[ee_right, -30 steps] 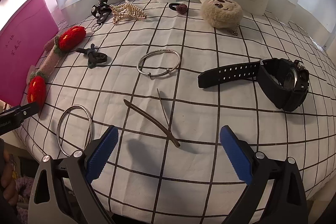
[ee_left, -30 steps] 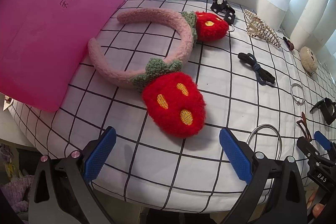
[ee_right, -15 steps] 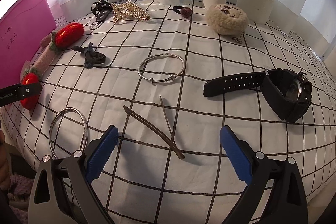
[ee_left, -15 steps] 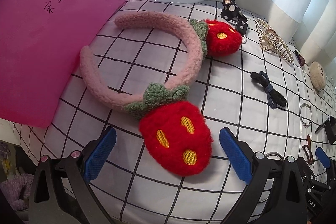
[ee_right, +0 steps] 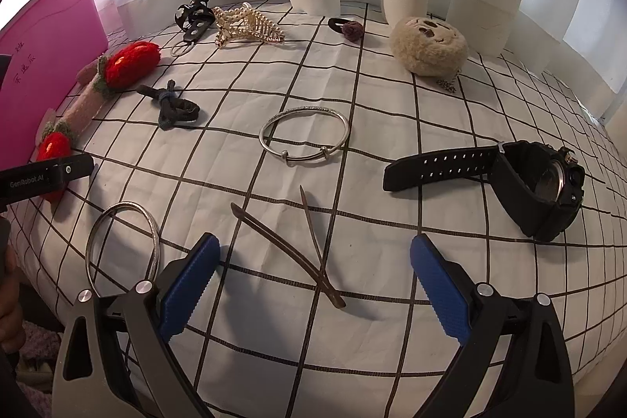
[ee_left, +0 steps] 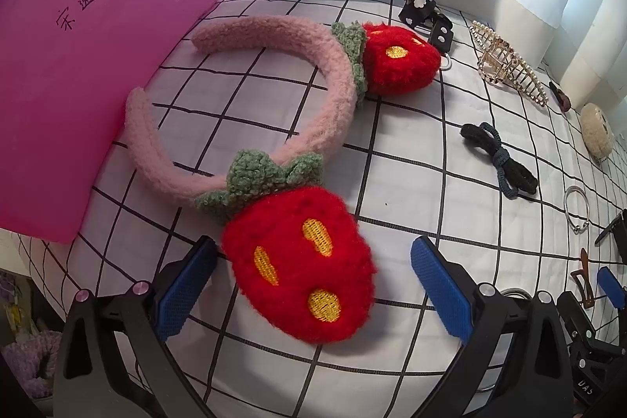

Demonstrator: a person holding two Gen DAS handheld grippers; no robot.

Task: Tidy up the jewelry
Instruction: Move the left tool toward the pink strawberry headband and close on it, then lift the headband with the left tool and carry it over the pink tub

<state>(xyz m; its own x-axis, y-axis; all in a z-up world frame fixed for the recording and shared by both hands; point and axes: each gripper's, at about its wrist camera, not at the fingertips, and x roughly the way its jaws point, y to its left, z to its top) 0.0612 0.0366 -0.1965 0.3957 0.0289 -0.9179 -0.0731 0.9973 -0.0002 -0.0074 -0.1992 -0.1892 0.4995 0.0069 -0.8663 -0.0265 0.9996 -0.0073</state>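
Red strawberry of the headband lies between the spread left gripper fingers, nothing is sorted yet, and the right gripper is spread over a hairpin.

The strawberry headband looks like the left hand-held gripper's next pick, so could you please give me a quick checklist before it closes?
1. Left hand-held gripper open: ok.
2. Near strawberry of the strawberry headband sits between the fingers: ok.
3. Blue pads touching the plush: cannot tell.
4. Pink bin beside the headband, reachable: ok.
5. Bin's opening unobstructed: cannot tell.
6. Right hand-held gripper open, holding nothing, apart from the headband: ok.
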